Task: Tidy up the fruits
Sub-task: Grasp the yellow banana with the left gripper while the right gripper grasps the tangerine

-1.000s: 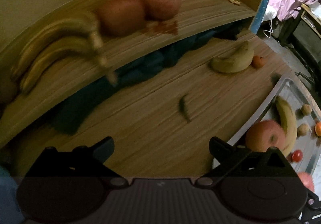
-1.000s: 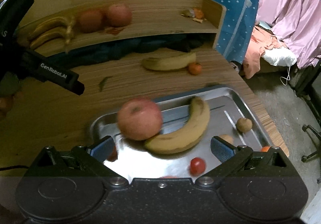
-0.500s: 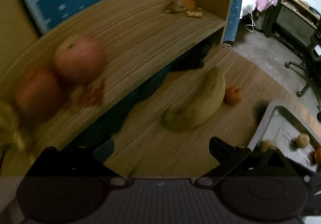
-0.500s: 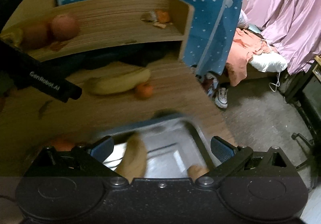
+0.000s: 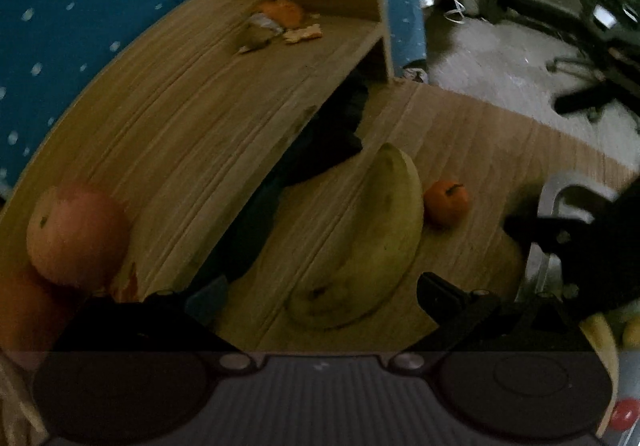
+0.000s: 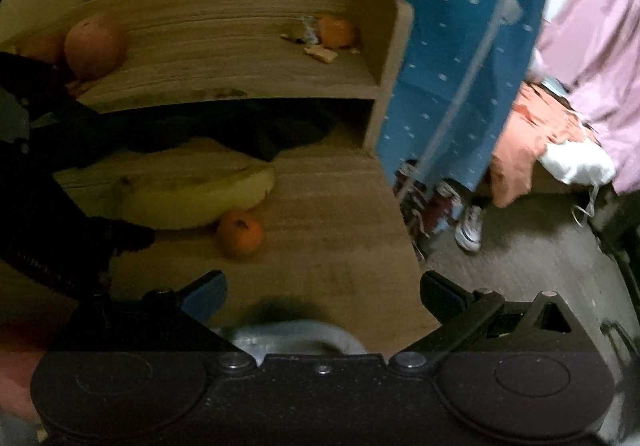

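A yellow-green banana (image 5: pixel 368 246) lies on the wooden table with a small orange (image 5: pixel 446 202) touching its far side. My left gripper (image 5: pixel 320 294) is open, its fingers straddling the banana's near end. An apple (image 5: pixel 76 232) rests on the raised shelf (image 5: pixel 224 102) at the left, and an orange (image 5: pixel 280 12) with peel scraps sits at the shelf's far end. In the right wrist view my right gripper (image 6: pixel 322 292) is open and empty above the table, short of the same orange (image 6: pixel 240 232) and banana (image 6: pixel 192 202). The metal tray's corner (image 6: pixel 288 338) shows below it.
Dark cloth (image 6: pixel 240 126) fills the space under the shelf. The table edge (image 6: pixel 404 238) drops off to the right, with shoes (image 6: pixel 468 226) on the floor and a blue dotted curtain (image 6: pixel 440 6) behind. The left gripper's black body (image 6: pixel 48 214) crosses the left side.
Both grippers swung right and forward. The left one came close over the banana on the table. The right one left the tray's fruit behind and now faces the small orange and table edge.
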A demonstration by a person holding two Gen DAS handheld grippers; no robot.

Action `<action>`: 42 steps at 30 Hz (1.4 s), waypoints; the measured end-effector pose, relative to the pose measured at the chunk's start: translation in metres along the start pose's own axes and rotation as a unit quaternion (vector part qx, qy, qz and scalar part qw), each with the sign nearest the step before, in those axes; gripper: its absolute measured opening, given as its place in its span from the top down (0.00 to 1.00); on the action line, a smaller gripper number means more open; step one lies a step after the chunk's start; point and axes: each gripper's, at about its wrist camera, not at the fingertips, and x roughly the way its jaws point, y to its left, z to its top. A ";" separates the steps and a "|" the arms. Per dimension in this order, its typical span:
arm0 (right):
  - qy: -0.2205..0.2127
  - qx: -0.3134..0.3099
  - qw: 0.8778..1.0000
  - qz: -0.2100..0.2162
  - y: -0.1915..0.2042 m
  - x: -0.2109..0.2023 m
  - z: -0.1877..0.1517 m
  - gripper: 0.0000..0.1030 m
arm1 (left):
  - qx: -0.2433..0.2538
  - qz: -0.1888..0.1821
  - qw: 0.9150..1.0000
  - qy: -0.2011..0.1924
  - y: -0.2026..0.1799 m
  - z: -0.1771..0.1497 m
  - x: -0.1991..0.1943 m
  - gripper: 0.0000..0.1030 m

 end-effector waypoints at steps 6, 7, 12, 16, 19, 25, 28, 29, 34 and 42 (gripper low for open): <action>-0.010 -0.016 0.999 0.047 0.000 0.013 0.013 0.13 | 0.046 -0.007 0.999 -0.003 -0.008 0.000 0.004 0.01; -0.010 -0.020 0.998 0.052 0.001 0.015 0.014 0.17 | 0.051 -0.009 0.999 -0.004 -0.009 0.001 0.005 0.01; -0.010 -0.033 0.996 0.077 0.005 0.023 0.019 0.25 | 0.078 -0.009 0.997 -0.002 -0.015 0.008 0.013 0.03; -0.007 -0.037 0.995 0.095 0.007 0.029 0.021 0.35 | 0.093 -0.012 0.996 0.002 -0.017 0.011 0.019 0.04; -0.007 -0.039 0.995 0.097 0.009 0.032 0.022 0.37 | 0.100 -0.021 0.995 0.001 -0.017 0.014 0.019 0.07; -0.008 -0.041 0.994 0.102 0.011 0.034 0.023 0.50 | 0.110 -0.052 0.993 -0.003 -0.015 0.016 0.018 0.19; -0.005 -0.044 0.993 0.106 0.011 0.035 0.022 0.58 | 0.113 -0.064 0.992 -0.002 -0.015 0.016 0.016 0.28; -0.007 -0.044 0.993 0.105 0.012 0.035 0.022 0.58 | 0.115 -0.067 0.991 -0.002 -0.016 0.016 0.015 0.33; -0.010 -0.039 0.994 0.104 0.010 0.034 0.021 0.70 | 0.120 -0.083 0.989 -0.002 -0.020 0.018 0.014 0.49; -0.009 -0.013 0.997 0.081 0.006 0.027 0.011 0.70 | 0.112 -0.087 0.990 -0.009 -0.023 0.026 0.015 0.55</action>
